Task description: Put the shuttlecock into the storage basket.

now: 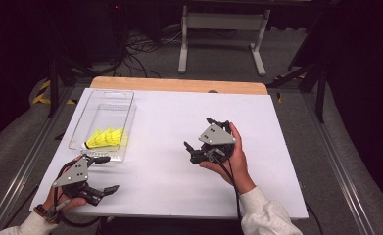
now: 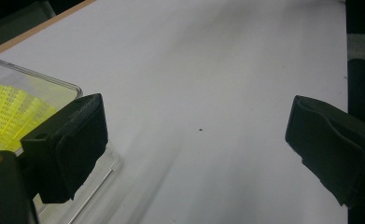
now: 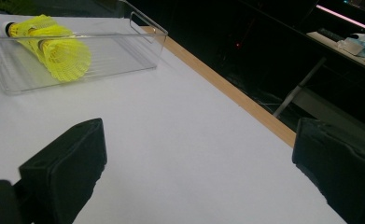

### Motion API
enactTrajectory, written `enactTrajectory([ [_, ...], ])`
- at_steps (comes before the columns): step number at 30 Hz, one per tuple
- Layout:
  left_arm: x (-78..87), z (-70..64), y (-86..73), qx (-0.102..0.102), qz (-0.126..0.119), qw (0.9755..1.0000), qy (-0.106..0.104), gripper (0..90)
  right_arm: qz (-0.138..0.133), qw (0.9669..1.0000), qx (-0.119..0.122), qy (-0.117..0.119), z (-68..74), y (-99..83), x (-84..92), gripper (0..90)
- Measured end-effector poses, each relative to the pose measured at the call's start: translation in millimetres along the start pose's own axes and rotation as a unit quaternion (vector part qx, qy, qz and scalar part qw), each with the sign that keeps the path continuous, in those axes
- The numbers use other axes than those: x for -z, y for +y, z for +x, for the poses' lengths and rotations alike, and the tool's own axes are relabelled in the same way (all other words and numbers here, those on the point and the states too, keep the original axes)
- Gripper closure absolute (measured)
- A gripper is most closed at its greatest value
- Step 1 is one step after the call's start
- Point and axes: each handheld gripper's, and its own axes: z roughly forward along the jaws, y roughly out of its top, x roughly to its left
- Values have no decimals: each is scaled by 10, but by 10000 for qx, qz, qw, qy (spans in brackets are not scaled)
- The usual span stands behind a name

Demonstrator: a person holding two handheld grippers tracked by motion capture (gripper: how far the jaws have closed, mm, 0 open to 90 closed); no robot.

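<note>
Lying in the clear bin [image 1: 126, 100] at the left of the white worktop [image 1: 179, 127], the yellow shuttlecocks [image 1: 106, 138] look already put away, so the work seems finished or nearly so, with nothing loose left to gather. Left gripper [image 1: 106, 174] hovers just beside the bin's near end, jaws spread wide and empty. Right gripper [image 1: 201, 133] hangs over the middle of the worktop, well apart from the bin, likewise wide open and holding nothing

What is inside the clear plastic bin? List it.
The clear plastic bin holds yellow shuttlecocks lying on their sides at its near end, nested together. Their overlap hides the exact count. The far end is bare.
</note>
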Motion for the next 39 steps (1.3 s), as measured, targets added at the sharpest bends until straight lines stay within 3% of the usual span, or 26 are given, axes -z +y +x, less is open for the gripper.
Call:
enactTrajectory([
  [39, -3, -3, 5, -6, -7, 10000, 39, 63, 112, 9997, 195, 45, 53, -267, 195, 41],
])
